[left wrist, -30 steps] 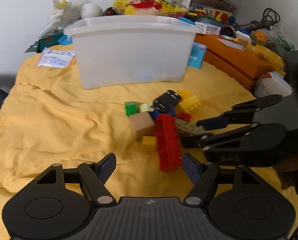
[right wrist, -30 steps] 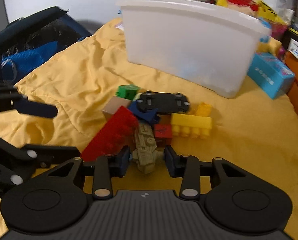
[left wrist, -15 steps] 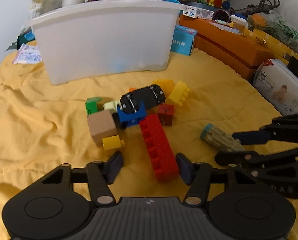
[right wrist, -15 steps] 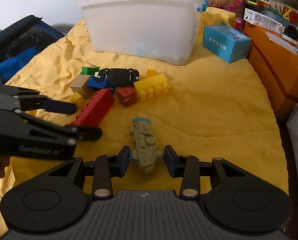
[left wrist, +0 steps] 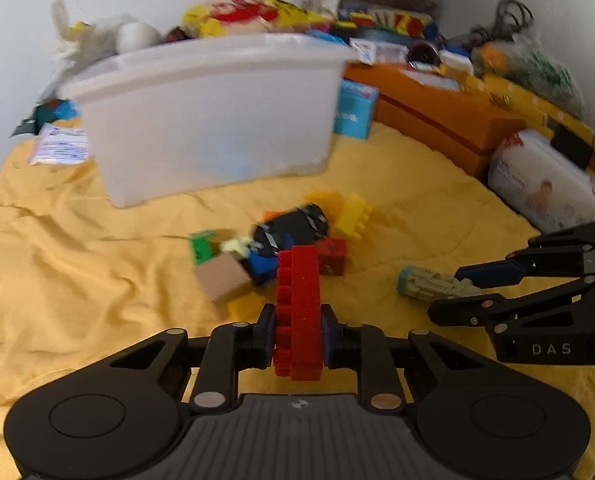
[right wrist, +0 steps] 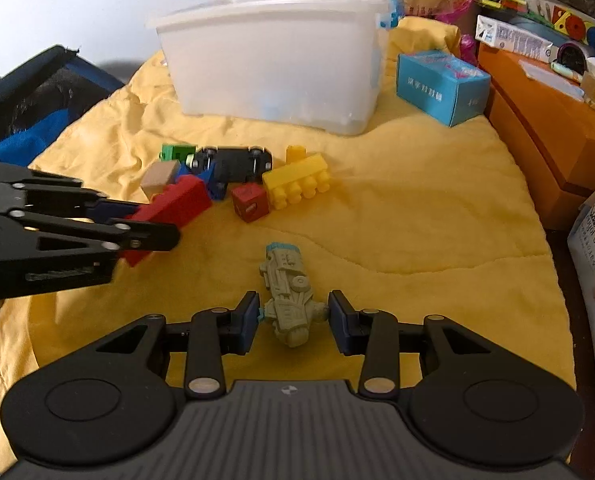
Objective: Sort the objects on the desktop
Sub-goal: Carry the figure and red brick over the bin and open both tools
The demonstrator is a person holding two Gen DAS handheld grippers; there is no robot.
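Centrally, at the back of the yellow cloth [right wrist: 437, 216], stands a translucent white bin [right wrist: 273, 60]; its walls are cloudy, with only a faint bluish smudge low inside, so what it holds cannot be told. Beside it lies a blue carton [right wrist: 441, 86] printed with white characters too small to read. An orange box [right wrist: 545, 120] runs along the right edge, carrying small clutter and a white carton with fine print. At the far right a white wipes pack [left wrist: 545, 184] shows a baby picture; its lettering is blurred.

Loose toys cluster in front of the bin: a black toy car [right wrist: 233, 162] lying on its roof, a green block [right wrist: 177, 151], a tan cube [right wrist: 159, 178], a blue piece [right wrist: 213, 184], a small red cube [right wrist: 249, 202] and a yellow brick [right wrist: 297, 186].

The left tongs [left wrist: 298, 338] are closing on the long red brick [left wrist: 299, 312], both pads already pressing its sides; its far end touches the pile. The right tongs [right wrist: 293, 320] are clamped around the grey-green toy vehicle [right wrist: 287, 292], which has a pale blue end and sits apart from the pile, nearer the camera. Seen from the left wrist, the right tool's body bears the letters "DAS".
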